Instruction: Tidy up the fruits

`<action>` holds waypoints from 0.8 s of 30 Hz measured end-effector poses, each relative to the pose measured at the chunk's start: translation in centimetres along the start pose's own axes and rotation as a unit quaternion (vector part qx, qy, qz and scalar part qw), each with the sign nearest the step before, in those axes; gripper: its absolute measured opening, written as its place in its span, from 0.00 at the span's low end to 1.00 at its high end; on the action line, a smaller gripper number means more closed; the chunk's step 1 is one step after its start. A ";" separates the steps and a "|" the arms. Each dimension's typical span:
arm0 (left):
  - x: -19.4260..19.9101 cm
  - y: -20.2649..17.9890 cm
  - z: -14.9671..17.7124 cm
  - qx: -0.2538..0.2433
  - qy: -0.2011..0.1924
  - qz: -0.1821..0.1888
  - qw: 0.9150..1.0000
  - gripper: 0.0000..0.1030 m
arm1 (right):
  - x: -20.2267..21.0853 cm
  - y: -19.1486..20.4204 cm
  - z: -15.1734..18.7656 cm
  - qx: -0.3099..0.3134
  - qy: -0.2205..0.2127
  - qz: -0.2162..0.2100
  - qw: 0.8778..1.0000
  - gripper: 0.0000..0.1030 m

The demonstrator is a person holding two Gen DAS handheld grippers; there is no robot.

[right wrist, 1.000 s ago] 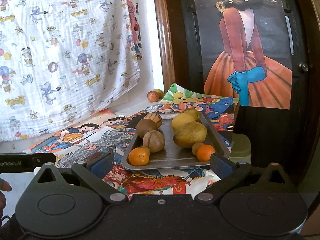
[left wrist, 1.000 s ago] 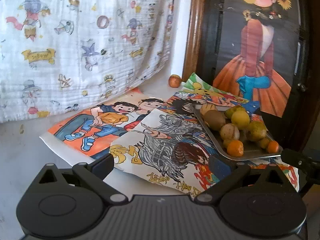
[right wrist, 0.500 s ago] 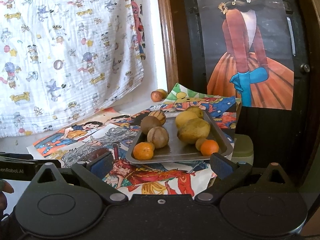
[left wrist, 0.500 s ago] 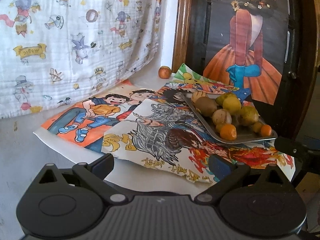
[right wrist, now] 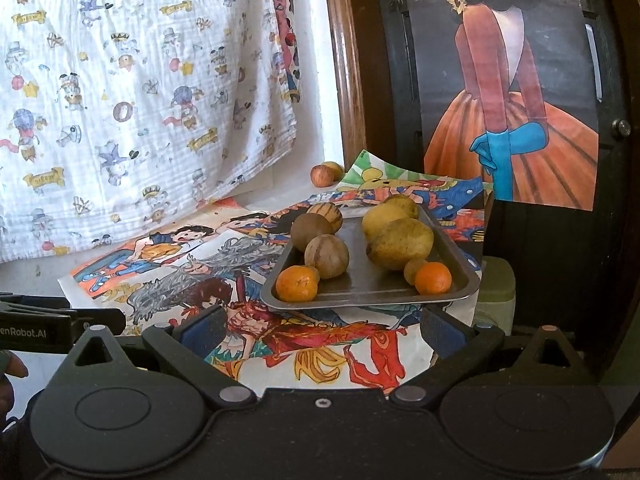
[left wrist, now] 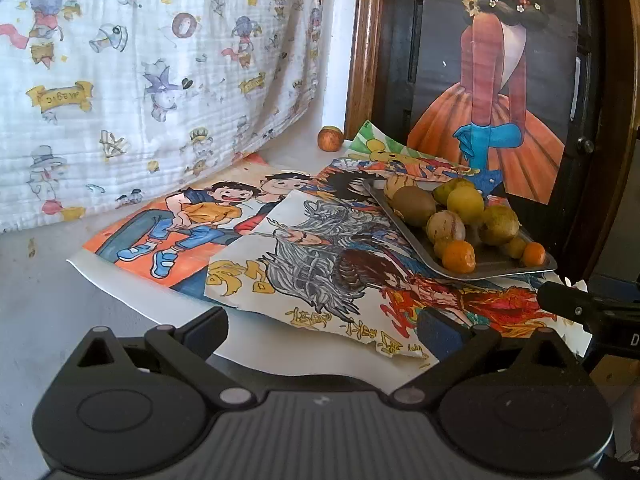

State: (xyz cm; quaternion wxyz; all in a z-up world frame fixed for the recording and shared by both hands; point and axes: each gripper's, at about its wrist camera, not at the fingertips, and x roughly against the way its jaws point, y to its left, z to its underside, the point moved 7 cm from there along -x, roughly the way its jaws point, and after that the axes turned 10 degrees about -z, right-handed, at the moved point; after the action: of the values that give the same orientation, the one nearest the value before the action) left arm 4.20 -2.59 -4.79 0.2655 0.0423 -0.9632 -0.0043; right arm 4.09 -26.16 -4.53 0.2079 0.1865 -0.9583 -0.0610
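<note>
Since the earlier frames, both viewpoints are drawn back from the metal tray [right wrist: 372, 296], so more of the drawings [left wrist: 304, 264] is seen in front of it. Both grippers are held apart and empty: the left gripper [left wrist: 322, 326] is held low over the near edge of the table [left wrist: 44, 300], well left of the tray, and the right gripper [right wrist: 322, 328] is aimed at the tray's near rim without touching it. On the tray are gathered two small oranges [right wrist: 297, 283], a brown kiwi [right wrist: 311, 231], two striped round fruits [right wrist: 327, 256] and several yellow-green fruits [right wrist: 400, 243]. Two more small fruits [right wrist: 322, 175] are left on the table at the back, by the wooden frame [right wrist: 348, 80] and beside the patterned cloth [right wrist: 132, 92]. A painted poster [right wrist: 512, 112] is seen behind the tray.
</note>
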 end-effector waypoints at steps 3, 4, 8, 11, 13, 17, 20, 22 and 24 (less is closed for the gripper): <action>0.0 0.0 0.0 0.000 0.000 0.000 1.000 1.00 | 0.0 0.0 0.1 0.000 0.002 -0.001 1.000 0.99; 0.0 0.0 0.0 0.000 0.001 0.000 1.000 1.00 | -0.1 0.1 0.1 0.000 0.002 -0.002 1.000 0.99; -0.1 0.0 0.1 0.001 0.002 -0.001 1.000 1.00 | -0.1 0.1 0.1 0.000 0.004 -0.003 1.000 0.99; -0.1 0.1 0.1 0.001 0.004 -0.001 1.000 1.00 | -0.1 0.1 0.1 0.000 0.004 -0.002 1.000 0.99; -0.1 0.1 0.1 0.001 0.004 -0.002 1.000 1.00 | -0.1 0.1 0.1 0.000 0.004 -0.003 1.000 0.99; -0.1 0.1 0.1 0.001 0.004 -0.001 1.000 1.00 | -0.1 0.1 0.1 0.000 0.004 -0.002 1.000 0.99; -0.1 0.1 0.1 0.001 0.004 -0.001 1.000 1.00 | -0.3 0.2 0.3 0.000 0.005 -0.004 1.000 0.99; -0.1 0.1 0.1 0.001 0.004 -0.002 1.000 1.00 | -0.3 0.3 0.4 0.000 0.006 -0.004 1.000 0.99; -0.1 0.1 0.1 0.001 0.005 -0.001 1.000 1.00 | -0.3 0.3 0.3 0.000 0.006 -0.004 1.000 0.99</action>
State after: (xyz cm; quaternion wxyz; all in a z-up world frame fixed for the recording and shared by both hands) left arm 4.23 -2.49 -4.96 0.2699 0.0440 -0.9619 -0.0033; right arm 4.13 -25.78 -4.91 0.2134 0.1902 -0.9563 -0.0610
